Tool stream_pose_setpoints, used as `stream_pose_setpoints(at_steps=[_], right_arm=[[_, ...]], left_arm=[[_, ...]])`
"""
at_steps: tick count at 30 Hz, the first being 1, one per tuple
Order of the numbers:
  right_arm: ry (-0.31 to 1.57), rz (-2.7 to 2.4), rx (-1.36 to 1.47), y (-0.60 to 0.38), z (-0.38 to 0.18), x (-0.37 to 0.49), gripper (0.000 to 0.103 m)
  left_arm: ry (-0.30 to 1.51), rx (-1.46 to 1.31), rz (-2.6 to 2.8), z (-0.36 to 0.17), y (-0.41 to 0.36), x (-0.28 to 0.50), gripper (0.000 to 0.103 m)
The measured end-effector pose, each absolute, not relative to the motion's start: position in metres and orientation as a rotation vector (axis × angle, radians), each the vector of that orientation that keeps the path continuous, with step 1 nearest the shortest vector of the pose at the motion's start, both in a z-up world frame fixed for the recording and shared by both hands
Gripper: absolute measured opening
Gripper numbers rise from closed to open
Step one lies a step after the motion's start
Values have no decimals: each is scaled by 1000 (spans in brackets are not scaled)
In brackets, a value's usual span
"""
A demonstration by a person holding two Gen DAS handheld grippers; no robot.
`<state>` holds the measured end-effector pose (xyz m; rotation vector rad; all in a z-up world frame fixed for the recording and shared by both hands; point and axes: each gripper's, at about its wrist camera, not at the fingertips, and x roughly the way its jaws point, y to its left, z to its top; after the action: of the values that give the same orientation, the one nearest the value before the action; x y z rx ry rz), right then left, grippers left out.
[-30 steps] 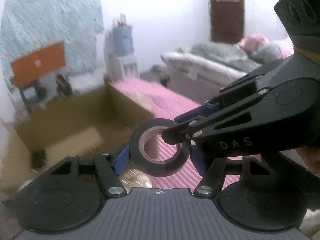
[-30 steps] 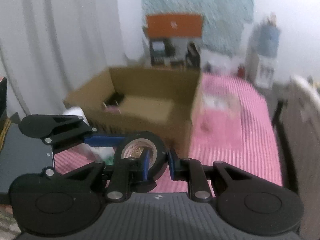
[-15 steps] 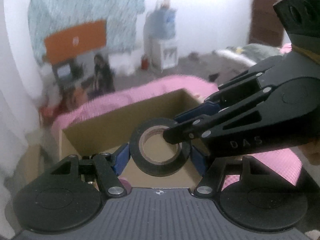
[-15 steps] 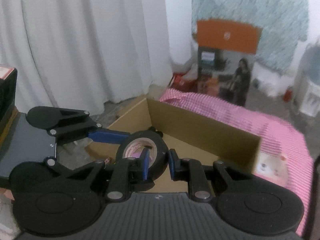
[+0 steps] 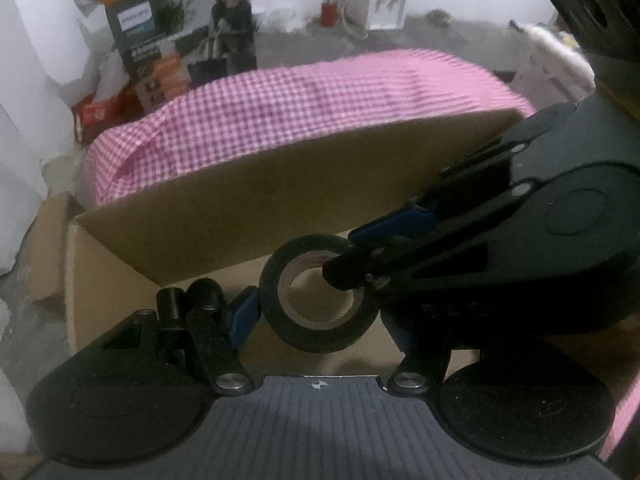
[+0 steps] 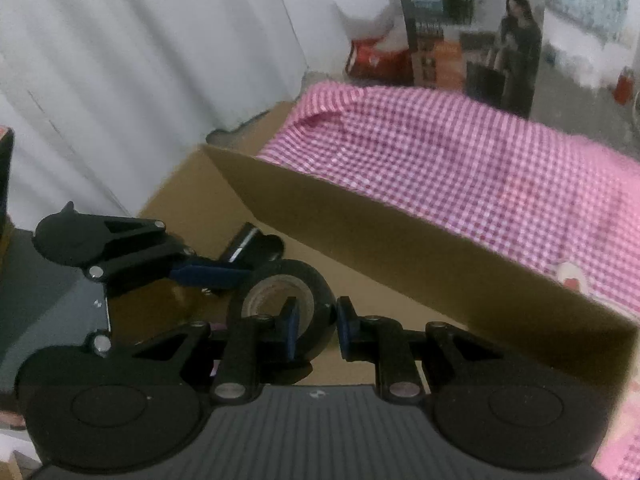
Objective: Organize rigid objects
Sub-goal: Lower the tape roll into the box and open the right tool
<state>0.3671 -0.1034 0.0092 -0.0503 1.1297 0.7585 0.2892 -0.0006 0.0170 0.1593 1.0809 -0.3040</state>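
A black roll of tape [image 5: 320,300] hangs over the open cardboard box [image 5: 256,208]. My left gripper [image 5: 316,316] has its blue pads at the roll's two outer sides. My right gripper [image 6: 314,326] comes in from the right and pinches the roll's wall, one finger through the hole. In the right wrist view the roll [image 6: 280,304] sits between my fingers, with the left gripper's blue finger [image 6: 208,274] against it. Black cylinders [image 5: 188,300] lie on the box floor, also visible in the right wrist view [image 6: 252,246].
The box stands on a table with a pink checked cloth [image 5: 304,104]. Its far wall [image 6: 400,248] rises close behind the roll. A printed carton [image 6: 472,28] stands beyond the table. White curtains [image 6: 140,80] hang at the left.
Both grippers have carried the roll forward and down over the box, and the views have tilted down. The box interior and black cylinders have come into sight. The grip on the roll looks unchanged.
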Motion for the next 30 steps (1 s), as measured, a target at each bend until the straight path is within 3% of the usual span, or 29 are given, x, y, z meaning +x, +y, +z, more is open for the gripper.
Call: stream_pose_setpoints(at_steps=[20, 22, 28, 30], right_arm=[[1221, 770, 36, -81, -37, 401, 24], [1228, 769, 50, -81, -39, 403, 24], [1232, 748, 85, -87, -33, 403, 27], [1222, 750, 105, -92, -24, 399, 33]], left_arm=[[1150, 250, -224, -17, -1, 316, 69], [1131, 251, -217, -14, 1, 316, 76], [1098, 236, -211, 2, 2, 310, 77], [1079, 225, -212, 12, 4, 305, 77]])
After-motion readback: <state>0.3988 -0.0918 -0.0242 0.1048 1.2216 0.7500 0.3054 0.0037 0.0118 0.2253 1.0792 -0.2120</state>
